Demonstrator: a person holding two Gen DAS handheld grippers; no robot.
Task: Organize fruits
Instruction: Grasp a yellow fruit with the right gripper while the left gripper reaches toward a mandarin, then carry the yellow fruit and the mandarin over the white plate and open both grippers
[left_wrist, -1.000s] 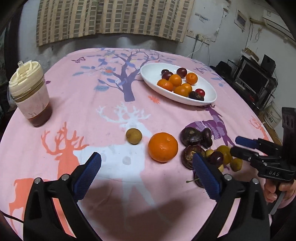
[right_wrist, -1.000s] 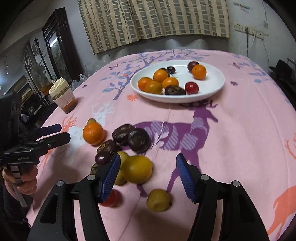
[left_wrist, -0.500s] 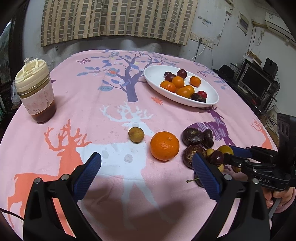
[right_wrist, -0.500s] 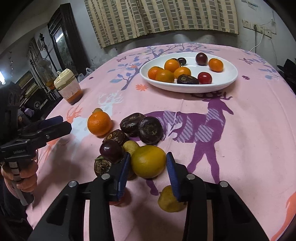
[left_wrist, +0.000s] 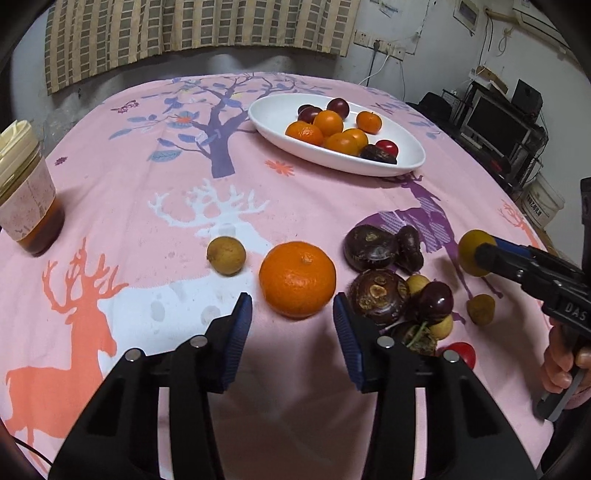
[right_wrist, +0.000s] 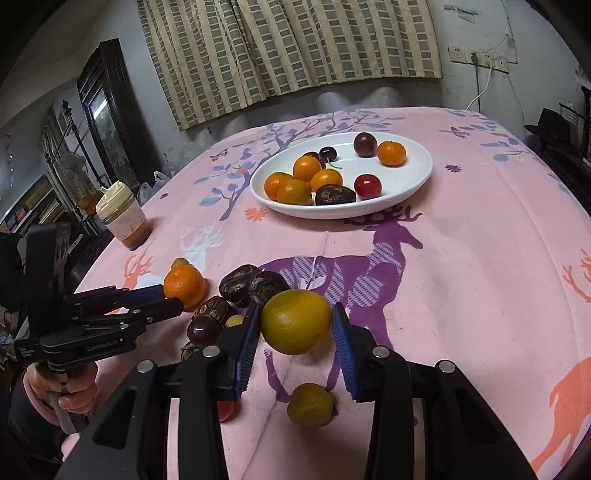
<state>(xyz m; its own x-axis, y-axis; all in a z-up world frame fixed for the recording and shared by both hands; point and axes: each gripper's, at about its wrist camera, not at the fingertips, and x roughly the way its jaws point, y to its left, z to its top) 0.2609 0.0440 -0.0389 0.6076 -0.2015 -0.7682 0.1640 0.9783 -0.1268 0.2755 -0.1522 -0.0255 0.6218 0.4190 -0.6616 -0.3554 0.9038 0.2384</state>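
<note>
oranges (right_wrist: 306, 168): 6 | plates (right_wrist: 413, 182): 1 | jars (right_wrist: 123, 218): 1 | grippers (right_wrist: 295, 328): 2

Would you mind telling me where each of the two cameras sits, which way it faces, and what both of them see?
Left wrist: rides the left gripper, facing across the table at the orange; the right gripper and a hand show at right.
Right wrist: rides the right gripper, shut on the yellow fruit, facing the white plate; the left gripper shows at left.
Shared: orange, plate, jar, yellow fruit.
</note>
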